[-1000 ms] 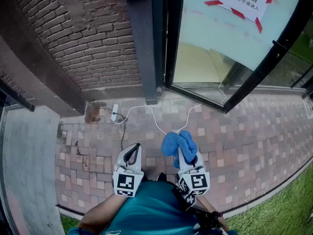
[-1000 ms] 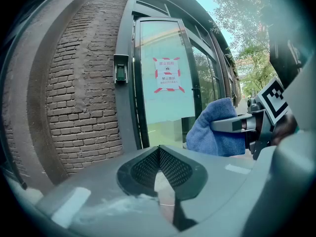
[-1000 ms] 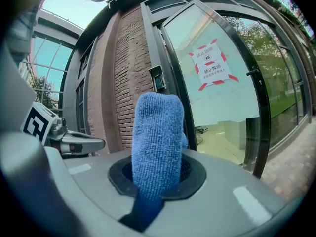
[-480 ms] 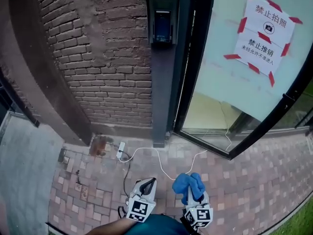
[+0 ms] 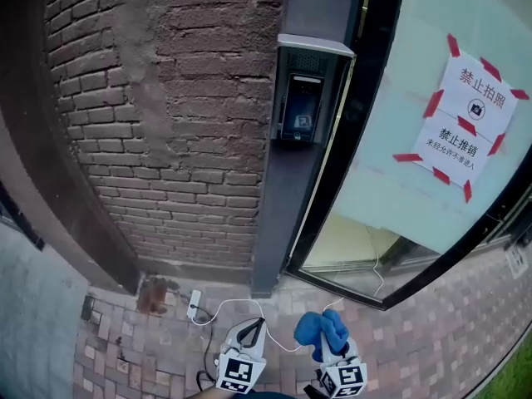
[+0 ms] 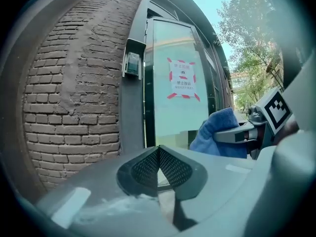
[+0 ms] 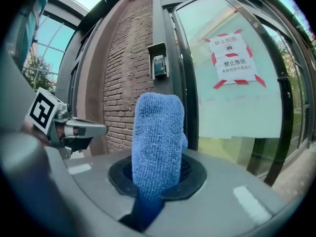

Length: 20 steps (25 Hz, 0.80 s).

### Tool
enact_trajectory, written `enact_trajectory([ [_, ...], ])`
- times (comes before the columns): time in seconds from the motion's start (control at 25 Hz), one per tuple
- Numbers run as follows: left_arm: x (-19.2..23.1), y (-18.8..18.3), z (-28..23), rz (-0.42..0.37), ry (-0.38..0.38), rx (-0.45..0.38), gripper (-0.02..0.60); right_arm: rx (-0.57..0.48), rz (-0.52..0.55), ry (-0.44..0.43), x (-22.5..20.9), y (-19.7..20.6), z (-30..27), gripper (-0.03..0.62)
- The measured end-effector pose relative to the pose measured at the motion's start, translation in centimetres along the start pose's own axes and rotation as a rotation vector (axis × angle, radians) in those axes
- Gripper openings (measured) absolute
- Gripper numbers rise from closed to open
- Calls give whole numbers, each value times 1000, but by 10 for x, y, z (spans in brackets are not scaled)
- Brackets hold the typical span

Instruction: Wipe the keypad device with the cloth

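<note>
Right tool (image 5: 331,352) clamped on blue cloth (image 5: 318,329); left tool (image 5: 251,331) closed, empty; keypad device (image 5: 301,106) on the door post (image 5: 278,223), well above both.

A brick wall (image 5: 166,98) fills the upper left; red-taped notices (image 5: 465,131) hang upper right; a white cable (image 5: 233,302) crosses the bottom paving (image 5: 125,352).

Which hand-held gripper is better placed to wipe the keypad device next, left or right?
Right, probably. The right hand-held gripper is shut on the blue cloth, with the keypad device ahead of it; the left hand-held gripper is shut and empty.
</note>
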<state>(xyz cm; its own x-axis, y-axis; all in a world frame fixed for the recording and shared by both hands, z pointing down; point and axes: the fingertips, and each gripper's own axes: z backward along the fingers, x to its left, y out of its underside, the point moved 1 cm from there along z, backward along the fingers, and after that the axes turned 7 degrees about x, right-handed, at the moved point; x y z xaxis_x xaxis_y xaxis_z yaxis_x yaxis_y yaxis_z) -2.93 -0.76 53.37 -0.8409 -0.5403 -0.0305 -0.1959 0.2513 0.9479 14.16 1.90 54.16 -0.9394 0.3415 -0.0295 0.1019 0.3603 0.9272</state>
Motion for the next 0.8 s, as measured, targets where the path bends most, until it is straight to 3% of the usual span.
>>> enact_trajectory([
  [0.16, 70, -57, -24, -21, -20, -88, -11, -66, 88, 1, 4, -81, -43, 44],
  [0.36, 131, -133, -41, -68, -2, -165, -9, -240, 194, -32, 12, -187, -73, 46],
  [0.6, 160, -226, -42, -82, 16, -295, -9, -435, 336, -59, 18, -323, -62, 46],
  [0.8, 173, -286, -44, -115, -24, -383, -11, -646, 504, -126, 34, -434, -37, 46],
])
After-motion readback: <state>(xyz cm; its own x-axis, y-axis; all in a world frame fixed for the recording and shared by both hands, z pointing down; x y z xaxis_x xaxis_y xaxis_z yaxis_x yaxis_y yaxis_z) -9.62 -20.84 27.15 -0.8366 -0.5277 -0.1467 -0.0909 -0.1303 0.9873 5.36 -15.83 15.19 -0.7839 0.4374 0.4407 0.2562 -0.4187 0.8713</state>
